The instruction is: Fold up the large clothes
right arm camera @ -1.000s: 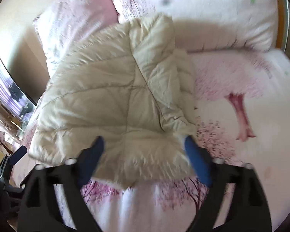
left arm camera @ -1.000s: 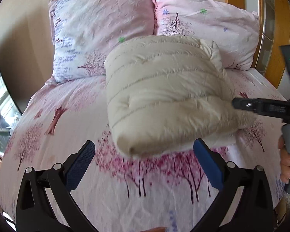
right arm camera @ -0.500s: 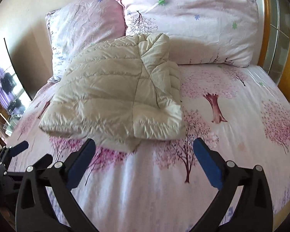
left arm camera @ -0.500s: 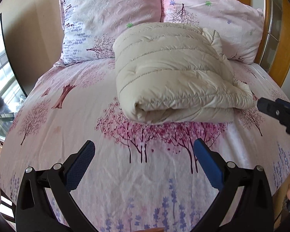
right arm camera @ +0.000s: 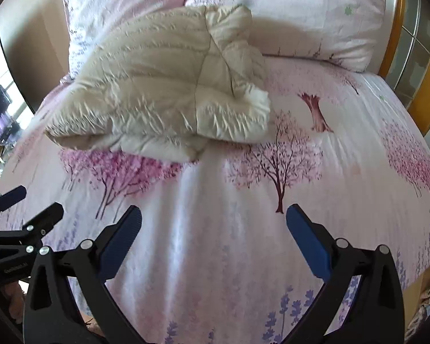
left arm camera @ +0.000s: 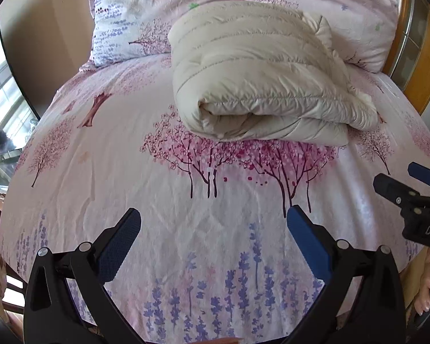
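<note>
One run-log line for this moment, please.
jacket: folded, on bed by pillows | left tongs: open, empty | right tongs: open, empty | neither touches jacket

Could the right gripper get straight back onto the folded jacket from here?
Probably yes: the right gripper is open and empty, with only bare bedsheet between it and the folded jacket.

A: so what's on there – just one folded cream quilted puffer jacket?

B: yep, one. Plus two pink tree-print pillows on one pink flowered bedsheet – and two black blue-padded grippers.
</note>
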{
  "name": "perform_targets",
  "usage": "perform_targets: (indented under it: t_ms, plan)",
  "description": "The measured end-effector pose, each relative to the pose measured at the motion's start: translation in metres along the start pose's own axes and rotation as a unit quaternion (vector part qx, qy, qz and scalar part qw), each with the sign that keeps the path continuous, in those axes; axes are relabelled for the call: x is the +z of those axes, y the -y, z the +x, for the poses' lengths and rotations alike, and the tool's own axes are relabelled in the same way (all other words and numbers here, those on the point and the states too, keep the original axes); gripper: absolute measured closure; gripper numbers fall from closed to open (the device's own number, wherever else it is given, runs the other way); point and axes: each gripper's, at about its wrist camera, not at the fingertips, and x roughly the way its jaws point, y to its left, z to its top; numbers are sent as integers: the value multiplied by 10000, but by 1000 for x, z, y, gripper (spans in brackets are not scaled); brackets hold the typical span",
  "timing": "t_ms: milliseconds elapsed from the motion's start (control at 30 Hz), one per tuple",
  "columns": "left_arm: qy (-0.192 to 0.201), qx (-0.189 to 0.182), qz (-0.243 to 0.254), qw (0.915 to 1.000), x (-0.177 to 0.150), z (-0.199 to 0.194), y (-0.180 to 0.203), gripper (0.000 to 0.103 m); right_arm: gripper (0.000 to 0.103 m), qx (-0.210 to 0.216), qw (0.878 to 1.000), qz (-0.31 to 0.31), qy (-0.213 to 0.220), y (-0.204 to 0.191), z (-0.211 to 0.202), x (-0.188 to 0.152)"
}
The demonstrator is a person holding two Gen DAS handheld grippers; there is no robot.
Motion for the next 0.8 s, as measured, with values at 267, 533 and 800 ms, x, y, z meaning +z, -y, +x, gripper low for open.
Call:
perform_targets:
  t_ms: [267, 533, 800]
  plan:
    - [-105, -10, -96, 9999, 2, 7, -5, 1, 2, 1, 10000, -75, -61, -1, 4, -3]
    - [-118, -39, -115, 9999, 3, 9, -5, 1, 2, 13, 9999, -121, -90, -4, 5, -3]
    - [-140, -70, -122, 9998, 3, 12, -5, 1, 2, 11, 9999, -105, -130, -4, 8, -3]
